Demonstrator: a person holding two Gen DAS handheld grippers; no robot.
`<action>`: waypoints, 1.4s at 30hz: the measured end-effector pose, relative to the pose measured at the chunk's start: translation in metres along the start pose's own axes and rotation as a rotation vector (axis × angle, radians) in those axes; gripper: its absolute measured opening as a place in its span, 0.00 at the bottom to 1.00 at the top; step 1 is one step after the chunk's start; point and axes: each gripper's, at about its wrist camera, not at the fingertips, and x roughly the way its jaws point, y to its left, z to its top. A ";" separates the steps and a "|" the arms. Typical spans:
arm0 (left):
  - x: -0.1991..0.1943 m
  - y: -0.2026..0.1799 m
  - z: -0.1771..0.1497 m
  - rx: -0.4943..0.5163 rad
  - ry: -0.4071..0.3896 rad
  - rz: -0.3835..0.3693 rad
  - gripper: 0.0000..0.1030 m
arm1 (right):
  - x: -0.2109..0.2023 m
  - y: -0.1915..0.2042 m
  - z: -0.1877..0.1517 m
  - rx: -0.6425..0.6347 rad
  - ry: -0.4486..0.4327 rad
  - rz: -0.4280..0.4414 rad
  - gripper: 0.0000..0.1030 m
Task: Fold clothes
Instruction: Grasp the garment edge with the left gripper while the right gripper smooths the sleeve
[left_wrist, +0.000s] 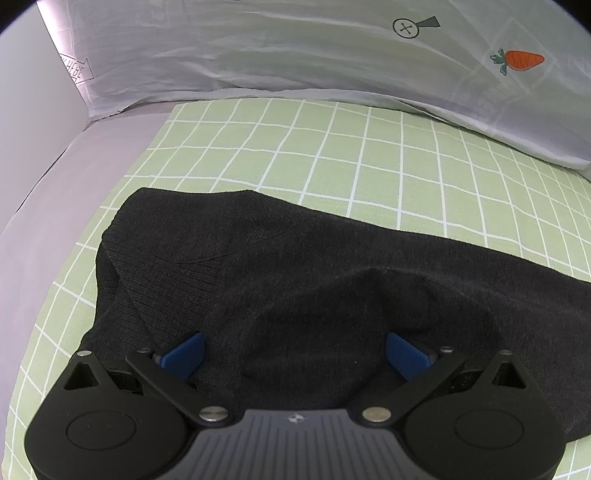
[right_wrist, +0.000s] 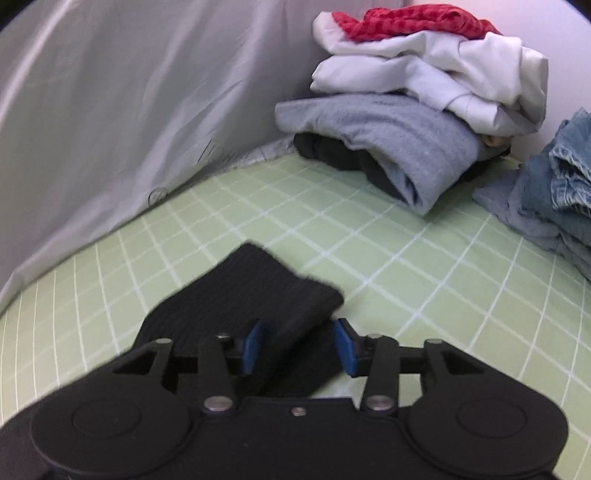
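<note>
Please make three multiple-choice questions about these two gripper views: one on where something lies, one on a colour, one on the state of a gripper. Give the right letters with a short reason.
1. Where does the pile of folded clothes lie in the right wrist view?
A. upper right, on the green checked sheet
B. lower left
C. under the gripper

2. What colour is the top item of that pile?
A. yellow
B. red
C. green

3. How does the left gripper stand?
A. shut on a sock
B. out of view
C. open above the black sweater

Answers:
1 A, it sits far right beside the jeans.
2 B, red fabric crowns the white layers.
3 C, its blue fingers stand wide apart.
</note>
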 end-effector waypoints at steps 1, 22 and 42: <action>0.000 0.000 0.000 -0.001 -0.001 0.000 1.00 | -0.003 0.000 0.002 -0.006 -0.012 0.000 0.39; -0.016 0.019 0.000 -0.109 -0.030 -0.059 1.00 | -0.032 0.017 -0.006 -0.256 -0.030 -0.073 0.97; -0.044 0.123 -0.034 -0.252 -0.177 0.004 0.49 | -0.084 0.163 -0.101 -0.531 0.140 0.319 1.00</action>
